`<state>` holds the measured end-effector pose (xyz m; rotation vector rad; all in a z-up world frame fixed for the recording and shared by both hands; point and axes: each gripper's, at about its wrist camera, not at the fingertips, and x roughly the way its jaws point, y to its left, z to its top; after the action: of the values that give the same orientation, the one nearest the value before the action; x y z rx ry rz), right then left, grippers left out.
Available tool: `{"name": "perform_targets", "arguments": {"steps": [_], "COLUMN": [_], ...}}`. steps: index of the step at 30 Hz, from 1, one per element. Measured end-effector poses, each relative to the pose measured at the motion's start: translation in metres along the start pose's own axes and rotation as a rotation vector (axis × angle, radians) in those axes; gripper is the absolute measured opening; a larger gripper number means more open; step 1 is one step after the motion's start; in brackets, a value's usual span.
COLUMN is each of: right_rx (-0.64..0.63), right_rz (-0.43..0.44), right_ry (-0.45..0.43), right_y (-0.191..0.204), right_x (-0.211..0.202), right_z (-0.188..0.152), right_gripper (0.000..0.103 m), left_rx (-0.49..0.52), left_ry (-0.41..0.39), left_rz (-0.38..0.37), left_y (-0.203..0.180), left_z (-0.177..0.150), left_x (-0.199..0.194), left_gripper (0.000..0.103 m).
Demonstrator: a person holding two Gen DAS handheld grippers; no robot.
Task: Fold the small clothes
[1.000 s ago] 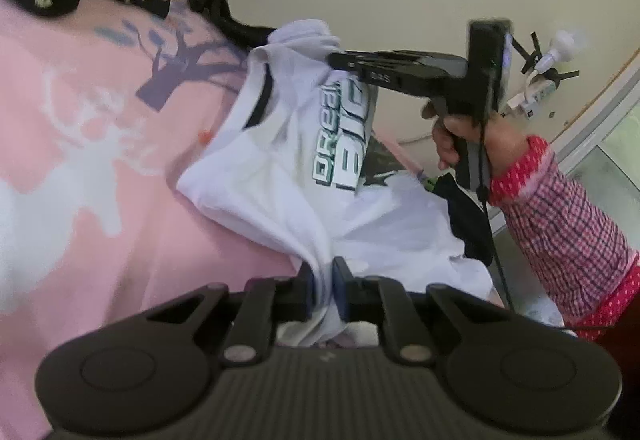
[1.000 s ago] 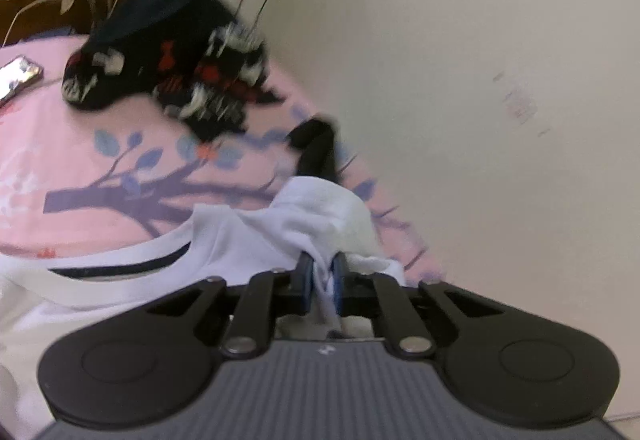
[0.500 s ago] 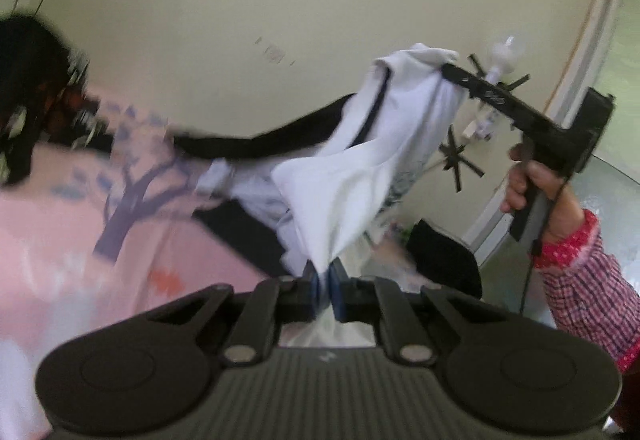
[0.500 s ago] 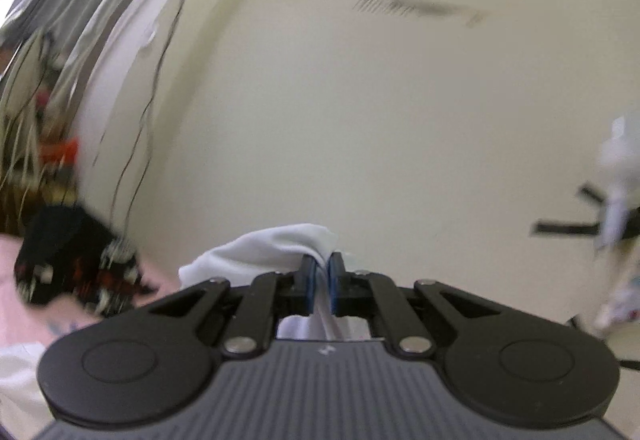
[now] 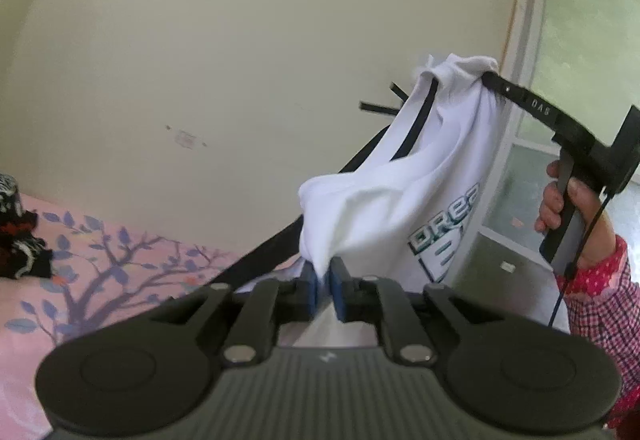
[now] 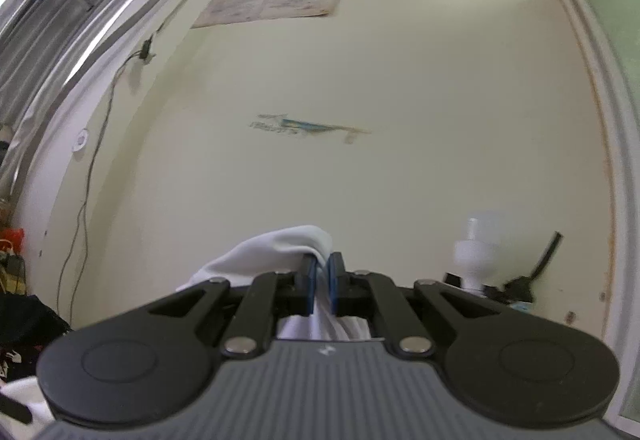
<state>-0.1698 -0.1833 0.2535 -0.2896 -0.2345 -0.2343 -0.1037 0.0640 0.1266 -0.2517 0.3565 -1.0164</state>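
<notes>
White shirt held up between my two claws, clear of the pink bed.

From my left claw (image 5: 325, 290): its blue pads have just eased apart a little, yet a pinch of the white shirt (image 5: 404, 200) sits between them and I am gripping it. The shirt rises up and to the right from here to my right claw (image 5: 490, 78), which is clamped on the bunched collar end, with my hand (image 5: 560, 208) on its handle and a red checked sleeve (image 5: 600, 304) below. A black strap (image 5: 280, 244) trails down from the shirt toward the bed (image 5: 80, 280), which lies to the shirt's lower left. From my right claw (image 6: 320, 280): the pads are closed tight on a fold of the white shirt (image 6: 272, 248), with the cream wall (image 6: 360, 80) behind it.
</notes>
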Motion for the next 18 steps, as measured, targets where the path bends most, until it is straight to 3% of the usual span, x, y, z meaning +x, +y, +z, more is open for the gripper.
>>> {"name": "perform_targets", "arguments": {"steps": [1,3,5,9,14,16,18], "right_rx": [-0.003,-0.008,-0.005,0.008,0.020,0.019,0.034], "right_rz": [-0.012,-0.034,-0.051,-0.088,-0.115,-0.128,-0.126], "right_ry": [0.005,0.020,0.037,0.058,0.066,0.057,0.057], "right_y": [-0.003,-0.008,-0.013,-0.025,-0.036,-0.041,-0.045], "right_x": [-0.005,-0.013,-0.023,-0.039,-0.051,-0.055,-0.058], "right_z": [-0.002,-0.007,-0.011,-0.020,-0.024,-0.023,-0.022], "right_gripper": [0.000,0.000,0.000,0.000,0.000,0.000,0.000], "left_rx": [0.007,0.013,0.014,0.017,-0.011,-0.022,-0.027], "left_ry": [0.017,0.054,0.099,0.216,0.293,0.314,0.333], "left_rz": [-0.012,-0.033,-0.054,-0.074,-0.131,-0.179,-0.222], "left_y": [-0.002,-0.006,-0.009,-0.015,-0.017,-0.019,-0.017], "left_z": [-0.006,-0.021,-0.037,-0.063,-0.076,-0.076,-0.079], "left_x": [0.003,0.013,0.025,0.054,0.077,0.083,0.090], "left_gripper": [0.022,0.059,0.072,0.076,0.076,0.082,0.103]}}
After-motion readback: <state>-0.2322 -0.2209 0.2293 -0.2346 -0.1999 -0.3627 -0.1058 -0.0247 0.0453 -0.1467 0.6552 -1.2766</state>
